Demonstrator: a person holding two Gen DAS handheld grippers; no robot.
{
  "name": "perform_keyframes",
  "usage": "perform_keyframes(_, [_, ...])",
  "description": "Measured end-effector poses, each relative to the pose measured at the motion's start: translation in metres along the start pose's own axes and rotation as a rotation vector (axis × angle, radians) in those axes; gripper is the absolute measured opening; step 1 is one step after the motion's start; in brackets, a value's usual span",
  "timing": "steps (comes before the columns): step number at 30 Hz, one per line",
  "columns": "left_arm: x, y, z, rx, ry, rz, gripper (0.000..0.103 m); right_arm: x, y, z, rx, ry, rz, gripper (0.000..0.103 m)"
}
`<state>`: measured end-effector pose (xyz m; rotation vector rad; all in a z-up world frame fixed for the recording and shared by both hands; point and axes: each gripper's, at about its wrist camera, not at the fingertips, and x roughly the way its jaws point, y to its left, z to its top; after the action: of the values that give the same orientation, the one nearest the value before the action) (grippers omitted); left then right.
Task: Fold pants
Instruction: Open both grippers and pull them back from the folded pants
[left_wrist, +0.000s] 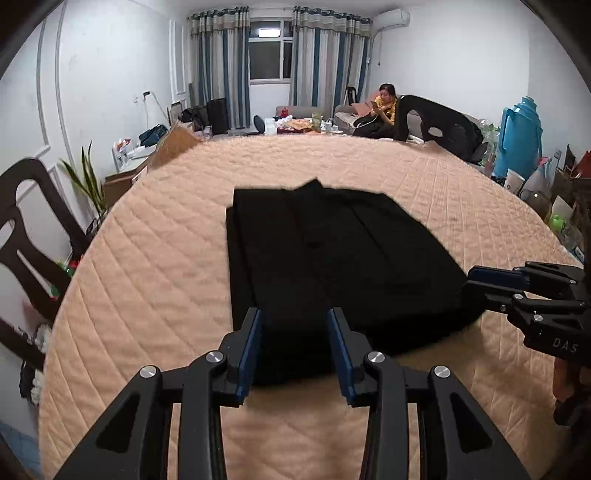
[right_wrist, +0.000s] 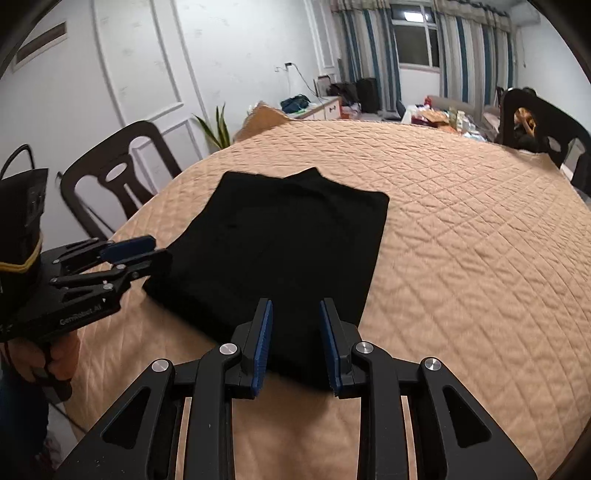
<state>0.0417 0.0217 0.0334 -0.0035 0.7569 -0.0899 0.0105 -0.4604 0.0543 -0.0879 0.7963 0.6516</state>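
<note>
Black pants (left_wrist: 325, 266), folded to a flat rectangle, lie dead ahead of both grippers, long axis near-to-far. Left gripper (left_wrist: 295, 347) and right gripper (right_wrist: 295, 343) both gape empty over the near hem, about equally close. Peach quilted table cover (right_wrist: 461, 221); dark chairs (right_wrist: 122, 173), curtained window (left_wrist: 267, 51) far.

Folded black pants (left_wrist: 332, 266) flat on peach quilt (left_wrist: 147, 280), left gripper (left_wrist: 295, 325) spread above near edge.

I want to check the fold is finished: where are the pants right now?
The pants lie folded flat on the quilted table cover, just ahead of both open tools: left tool at their near edge, right tool beside it at their near right corner.
</note>
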Motion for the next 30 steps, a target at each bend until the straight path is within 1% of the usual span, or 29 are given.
perform_keyframes(2, [0.001,-0.002,-0.007,-0.003,-0.002,0.004,0.041,0.005,0.003,-0.006,-0.018,0.006,-0.013,0.027])
perform_keyframes(3, [0.004,-0.003,-0.009,-0.009,0.009,0.001,0.044,0.007,0.002,-0.009,-0.021,0.005,-0.013,0.027])
perform_keyframes(4, [0.006,-0.004,-0.011,-0.006,0.016,0.009,0.044,0.01,0.0,-0.01,-0.016,0.007,-0.008,0.027])
perform_keyframes(10, [0.007,-0.008,-0.013,0.008,0.023,0.036,0.044,0.007,0.001,-0.011,-0.024,0.008,-0.02,0.027])
perform_keyframes(17, [-0.005,-0.009,-0.021,-0.014,0.023,0.029,0.044,-0.017,0.003,-0.02,-0.014,-0.03,-0.04,0.027])
perform_keyframes(21, [-0.014,-0.011,-0.027,-0.022,0.026,0.027,0.045,-0.028,0.001,-0.032,-0.003,-0.009,-0.038,0.028])
perform_keyframes(23, [-0.018,-0.011,-0.03,-0.021,0.027,0.035,0.045,-0.03,0.002,-0.04,-0.019,0.012,-0.064,0.029])
perform_keyframes(25, [-0.021,-0.01,-0.034,-0.02,0.028,0.037,0.048,-0.033,0.003,-0.045,-0.029,0.021,-0.076,0.04])
perform_keyframes(27, [-0.022,-0.008,-0.036,-0.022,0.032,0.043,0.052,-0.035,0.004,-0.051,-0.044,0.028,-0.079,0.041])
perform_keyframes(30, [-0.021,-0.005,-0.04,-0.02,0.036,0.054,0.054,-0.033,0.003,-0.055,-0.046,0.039,-0.089,0.041])
